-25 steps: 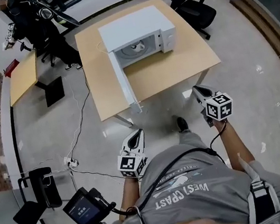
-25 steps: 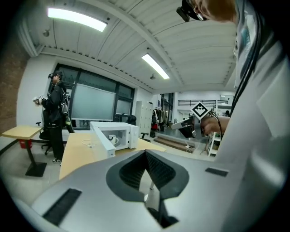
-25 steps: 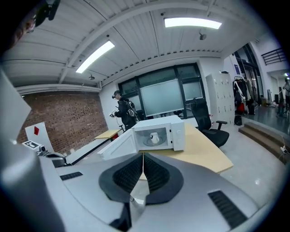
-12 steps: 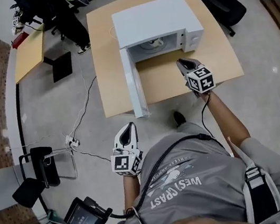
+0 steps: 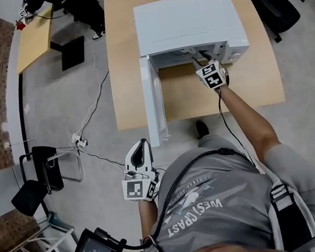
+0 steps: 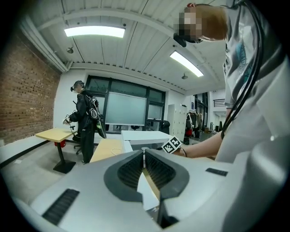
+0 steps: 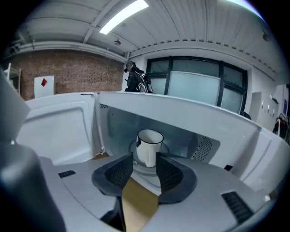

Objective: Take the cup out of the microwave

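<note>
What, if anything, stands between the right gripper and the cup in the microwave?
Nothing visible. The door of the white microwave is swung open to the left. The white cup with a dark rim sits inside, straight ahead of the right gripper. Its jaws have just been opening, with nothing between them.

Bright ceiling strips (image 6: 94, 31) light evenly; fisheye edges dark, perhaps blurred.

Microwave door (image 5: 151, 102) stands wide at left; path to cup (image 7: 148, 146) clear.
</note>
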{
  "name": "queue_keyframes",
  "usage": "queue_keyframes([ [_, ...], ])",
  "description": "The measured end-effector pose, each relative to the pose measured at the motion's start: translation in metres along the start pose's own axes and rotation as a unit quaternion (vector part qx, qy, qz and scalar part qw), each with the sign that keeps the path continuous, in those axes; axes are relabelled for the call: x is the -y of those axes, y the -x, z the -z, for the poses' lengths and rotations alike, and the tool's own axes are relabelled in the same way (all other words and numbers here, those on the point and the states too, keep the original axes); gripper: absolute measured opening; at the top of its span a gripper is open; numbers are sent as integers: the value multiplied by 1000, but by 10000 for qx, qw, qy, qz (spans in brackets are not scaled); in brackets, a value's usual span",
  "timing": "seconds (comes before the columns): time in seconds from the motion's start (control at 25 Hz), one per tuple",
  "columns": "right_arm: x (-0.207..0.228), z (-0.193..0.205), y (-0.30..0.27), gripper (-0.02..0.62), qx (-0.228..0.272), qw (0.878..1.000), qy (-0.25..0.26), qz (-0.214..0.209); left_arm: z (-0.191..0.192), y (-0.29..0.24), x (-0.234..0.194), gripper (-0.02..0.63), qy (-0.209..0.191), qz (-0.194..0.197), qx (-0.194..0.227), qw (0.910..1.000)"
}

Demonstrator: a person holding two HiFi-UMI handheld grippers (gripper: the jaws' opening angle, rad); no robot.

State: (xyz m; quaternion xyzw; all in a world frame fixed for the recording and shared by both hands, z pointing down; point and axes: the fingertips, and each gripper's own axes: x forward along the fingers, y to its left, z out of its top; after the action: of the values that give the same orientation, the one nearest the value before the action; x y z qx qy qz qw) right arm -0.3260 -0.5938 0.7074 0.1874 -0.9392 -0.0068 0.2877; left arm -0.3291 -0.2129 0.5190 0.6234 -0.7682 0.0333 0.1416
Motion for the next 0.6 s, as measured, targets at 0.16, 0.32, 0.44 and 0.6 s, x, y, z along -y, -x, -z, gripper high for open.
queue_keyframes([
  [0.16, 10, 4, -29, 140, -125, 9995, 135, 238, -8, -7, 2, 44, 26, -101, 3, 9999],
  [0.32, 13, 5, -46, 140, -174, 9995, 126, 226, -13, -11, 4, 44, 58, -223, -17, 9997],
  [0.44, 14, 3, -58, 140, -214, 9994, 216, 137, -14, -13, 6, 44, 50, -273, -79, 9996],
  [0.6, 6, 9, -74, 138, -408, 9987, 298, -69, -10, -13, 4, 44, 16, -331, -168, 9993],
])
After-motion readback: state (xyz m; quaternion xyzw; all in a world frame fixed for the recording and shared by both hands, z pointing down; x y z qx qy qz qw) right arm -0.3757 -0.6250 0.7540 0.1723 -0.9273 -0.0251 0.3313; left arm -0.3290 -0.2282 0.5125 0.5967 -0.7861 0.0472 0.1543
